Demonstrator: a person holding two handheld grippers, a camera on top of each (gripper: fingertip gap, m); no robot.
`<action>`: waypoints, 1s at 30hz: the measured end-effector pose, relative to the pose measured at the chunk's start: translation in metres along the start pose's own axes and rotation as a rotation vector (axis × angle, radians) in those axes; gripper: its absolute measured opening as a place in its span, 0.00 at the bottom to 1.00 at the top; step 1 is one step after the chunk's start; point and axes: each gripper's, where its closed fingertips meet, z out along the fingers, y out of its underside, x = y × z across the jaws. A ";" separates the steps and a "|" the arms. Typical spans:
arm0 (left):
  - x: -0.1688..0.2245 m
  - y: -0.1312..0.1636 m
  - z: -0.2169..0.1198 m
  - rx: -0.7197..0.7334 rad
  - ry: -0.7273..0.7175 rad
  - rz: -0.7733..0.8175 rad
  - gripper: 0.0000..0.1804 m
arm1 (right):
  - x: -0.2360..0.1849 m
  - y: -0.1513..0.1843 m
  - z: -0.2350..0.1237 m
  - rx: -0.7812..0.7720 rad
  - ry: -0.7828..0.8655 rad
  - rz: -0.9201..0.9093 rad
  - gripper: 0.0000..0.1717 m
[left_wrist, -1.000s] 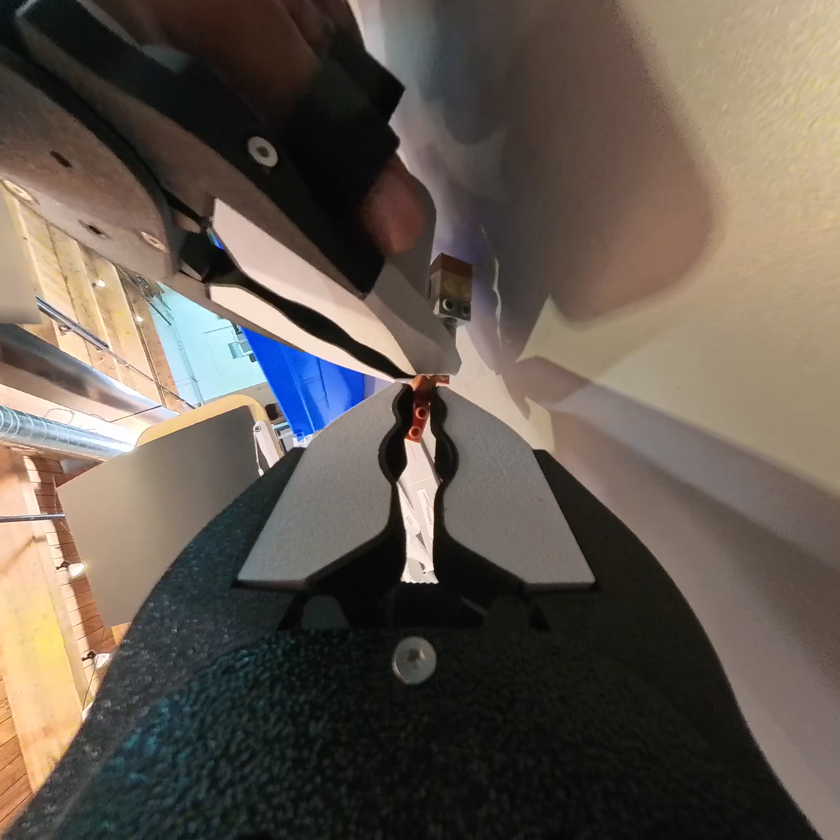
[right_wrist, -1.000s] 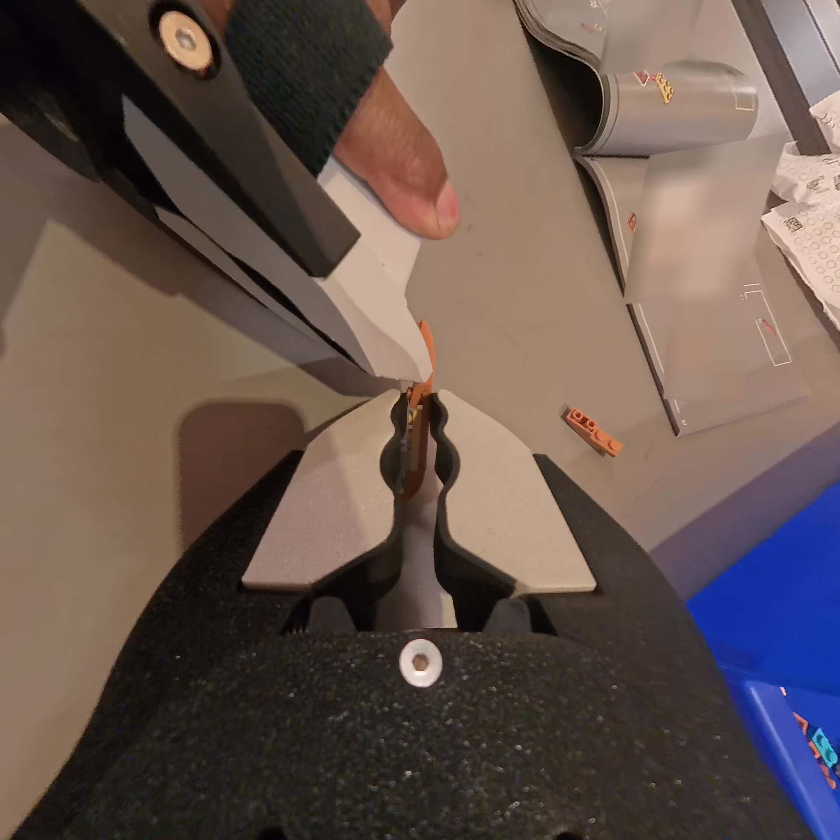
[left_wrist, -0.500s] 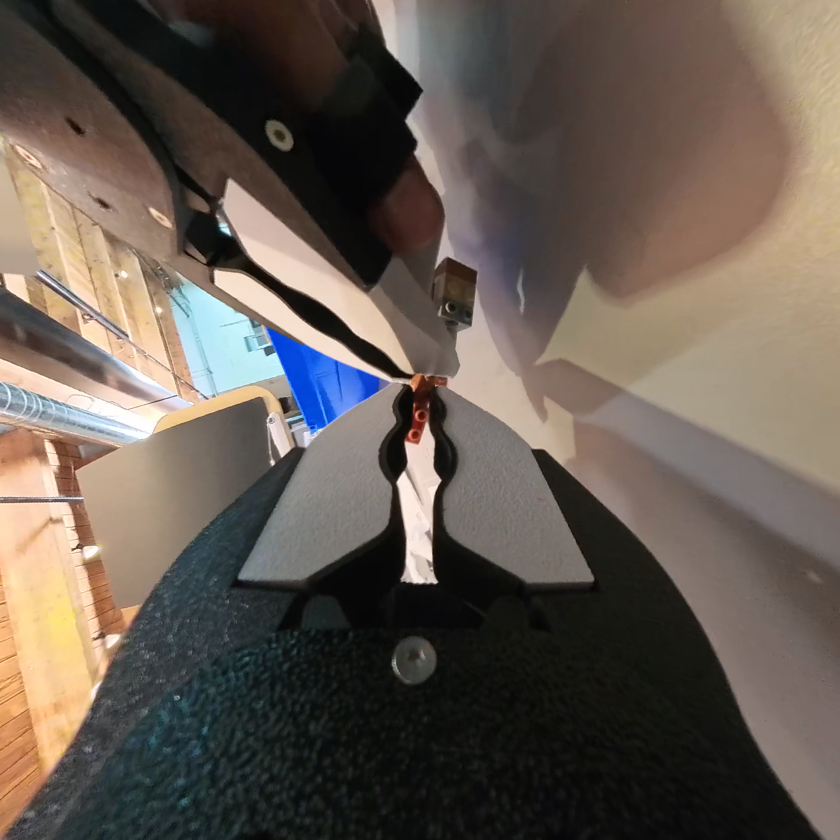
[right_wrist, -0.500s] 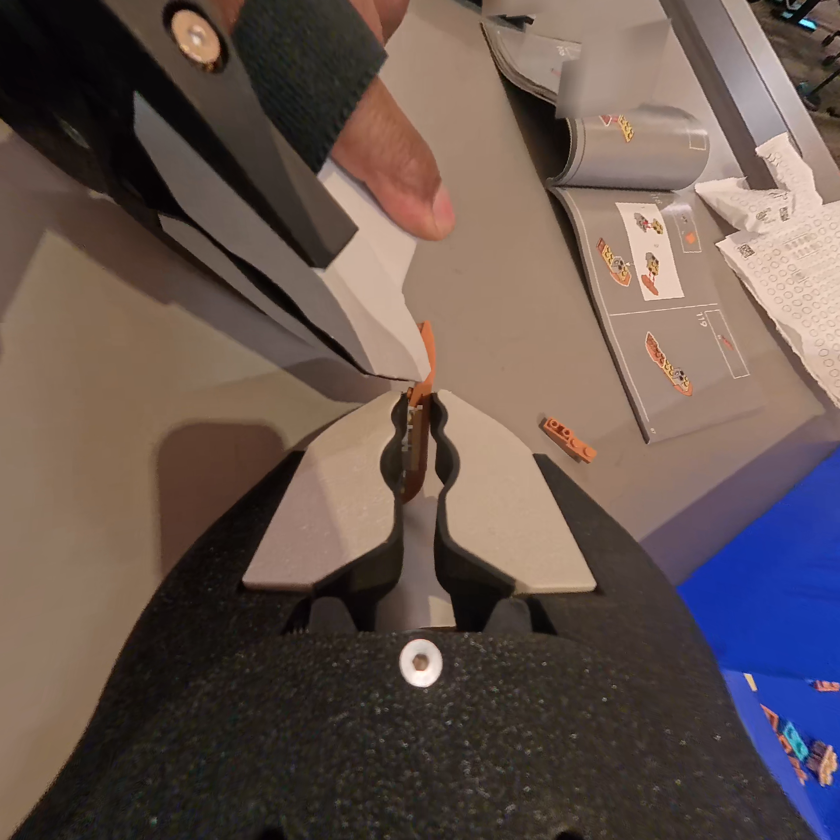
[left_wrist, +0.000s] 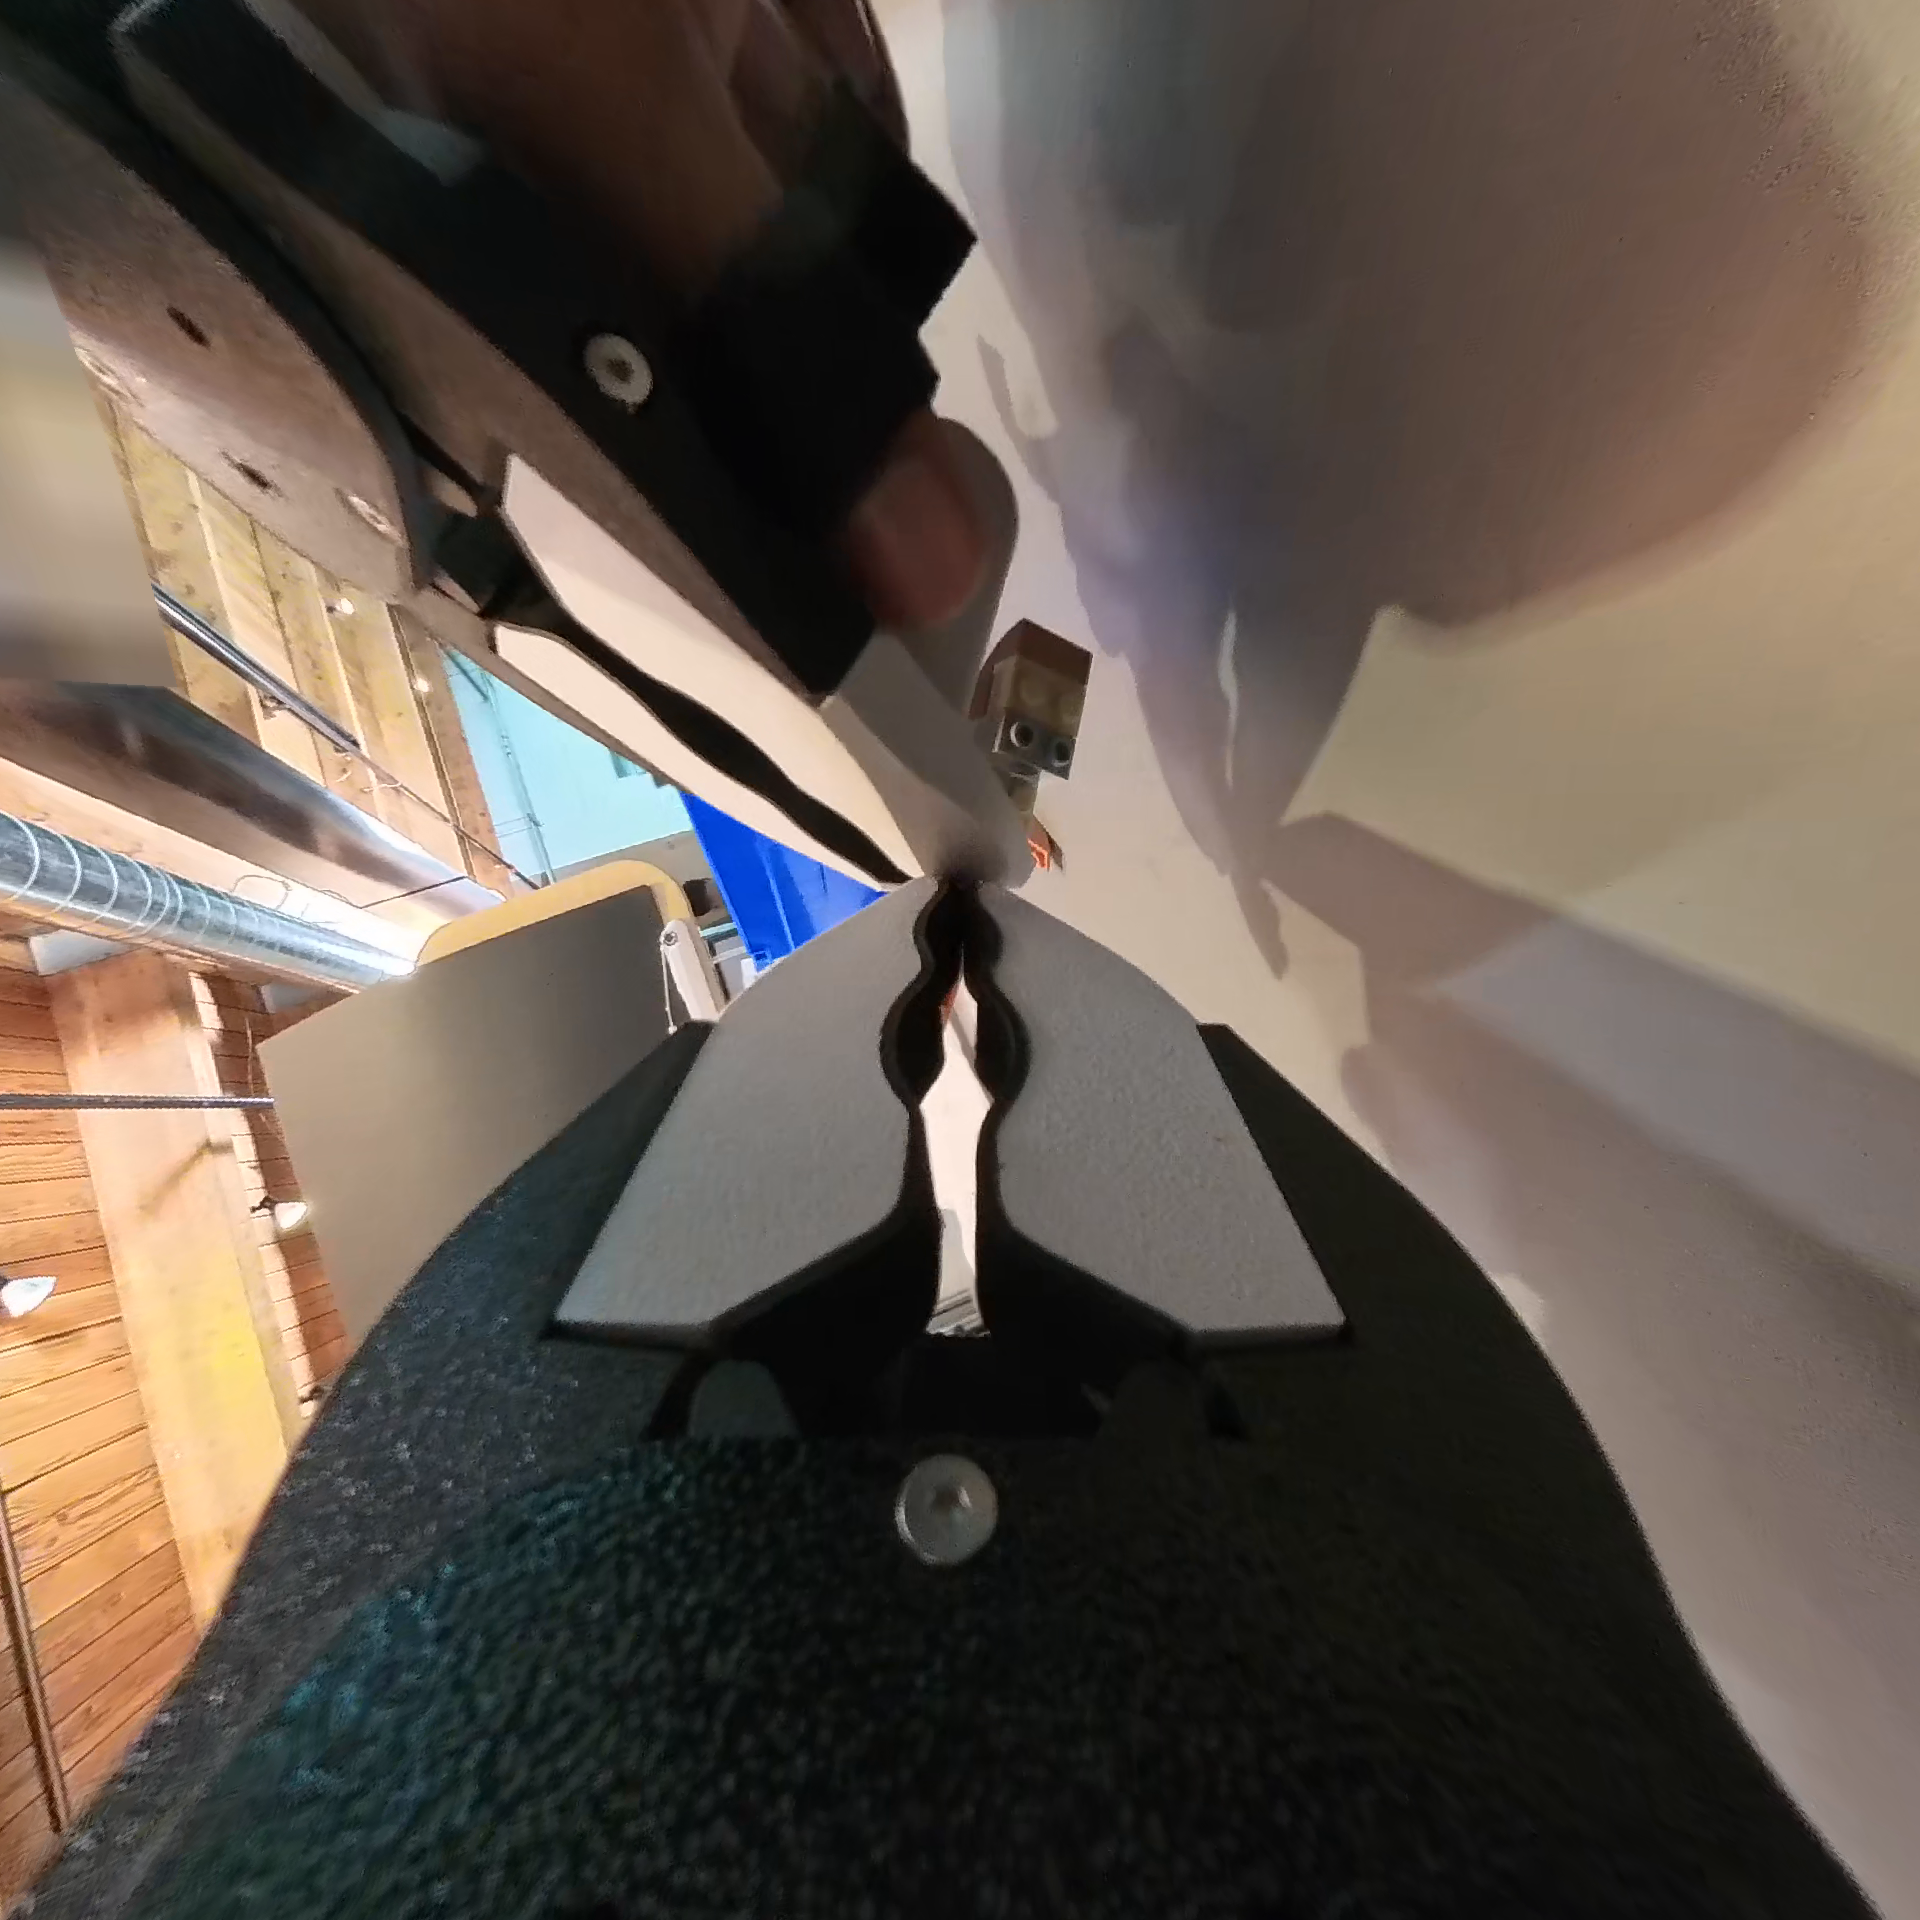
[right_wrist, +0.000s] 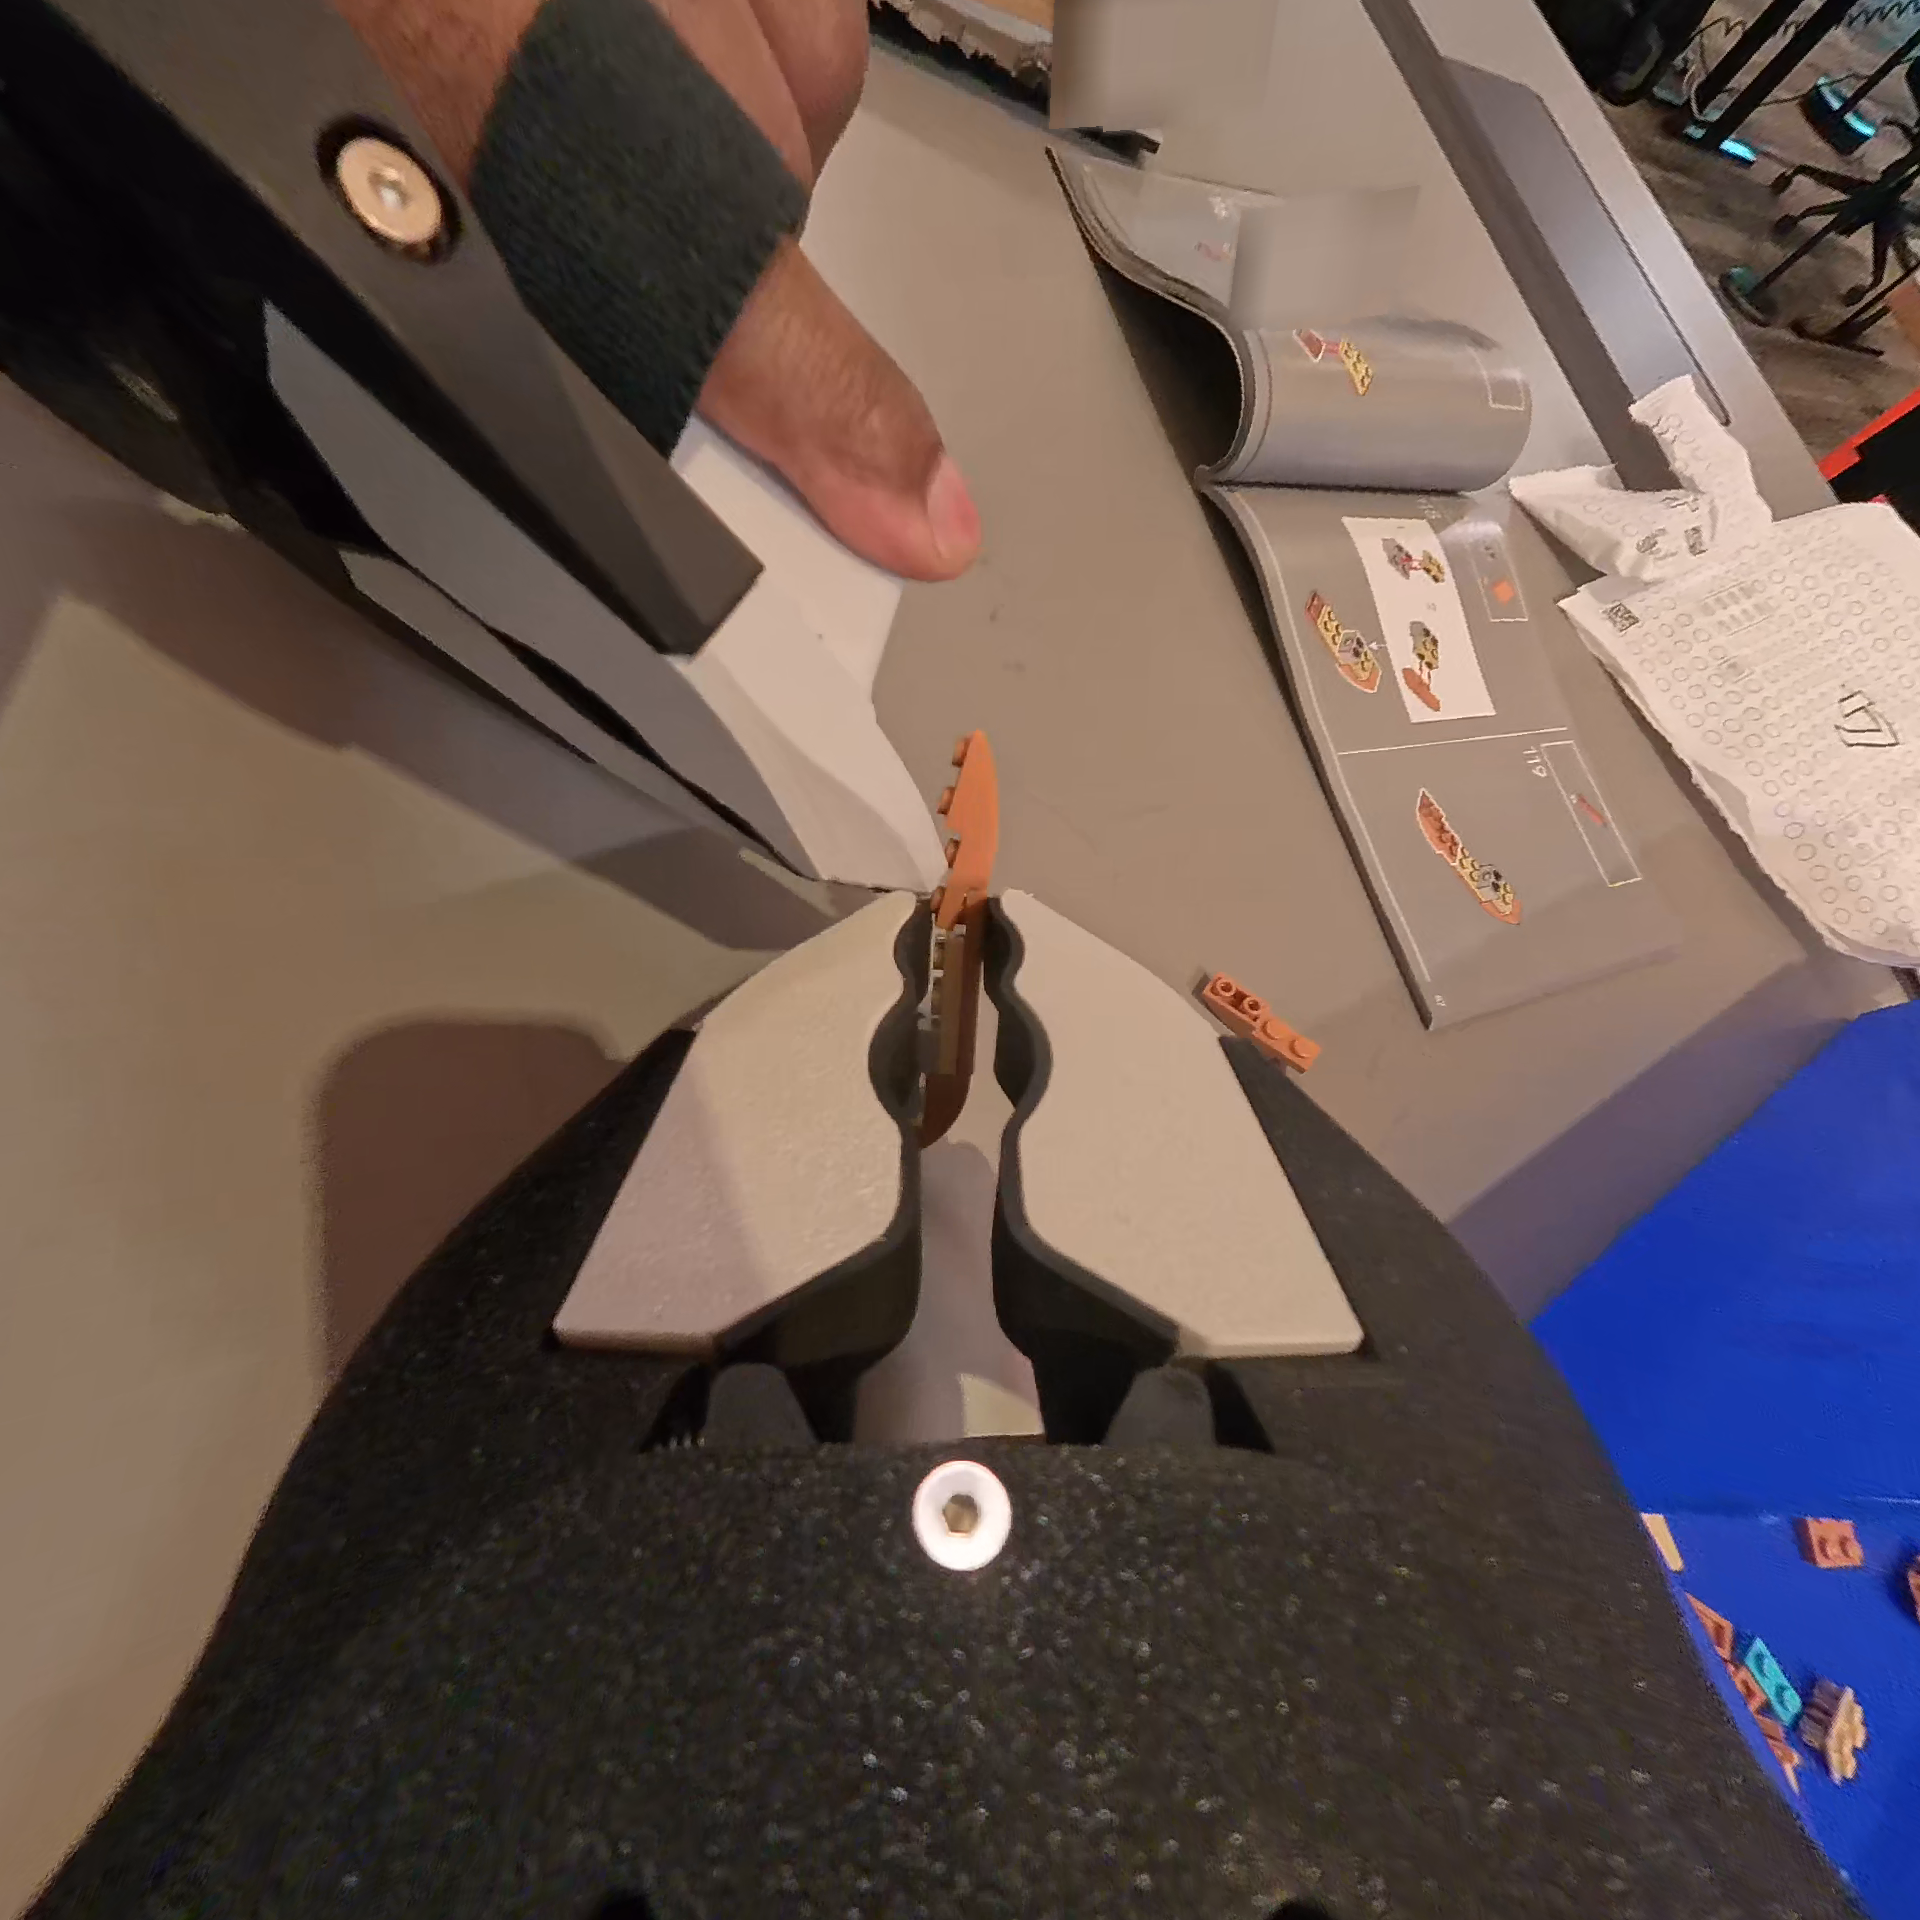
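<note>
My right gripper (right_wrist: 961, 914) is shut on a flat orange brick assembly (right_wrist: 977, 821) held on edge; its studded orange tip sticks out past the fingertips, and tan and brown parts sit between the pads. My left gripper (left_wrist: 961, 888) is shut, its pads pressed together with nothing plainly between them. Its tips meet the right gripper's tips (left_wrist: 914, 847). In the left wrist view the assembly's brown, tan and grey block (left_wrist: 1034, 691) juts out beyond the right gripper. In the right wrist view the left gripper's fingers (right_wrist: 831, 790) come in from the upper left, and their tips touch the assembly's studded side.
A loose orange brick (right_wrist: 1262, 1032) lies on the grey table (right_wrist: 1091, 623). An open instruction booklet (right_wrist: 1455, 727) and crumpled white paper (right_wrist: 1766, 675) lie to the right. A blue bin (right_wrist: 1766, 1351) with several small bricks sits at the lower right. A person's thumb (right_wrist: 862, 468) rests on the left gripper. Left and right tips are no more than a few centimetres apart.
The small orange piece that was pinched in my left fingertips no longer shows there, and the left pads have come fully together. The right gripper keeps its hold on the assembly.
</note>
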 end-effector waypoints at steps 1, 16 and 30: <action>0.000 0.000 0.000 0.004 0.000 -0.004 0.00 | 0.000 0.000 0.000 -0.003 0.005 -0.007 0.05; -0.012 0.012 -0.008 0.311 0.225 -0.629 0.11 | -0.001 -0.012 -0.007 0.073 -0.009 -0.045 0.05; -0.021 0.009 -0.006 0.221 0.061 -0.480 0.06 | 0.007 -0.012 -0.010 0.089 0.027 -0.007 0.06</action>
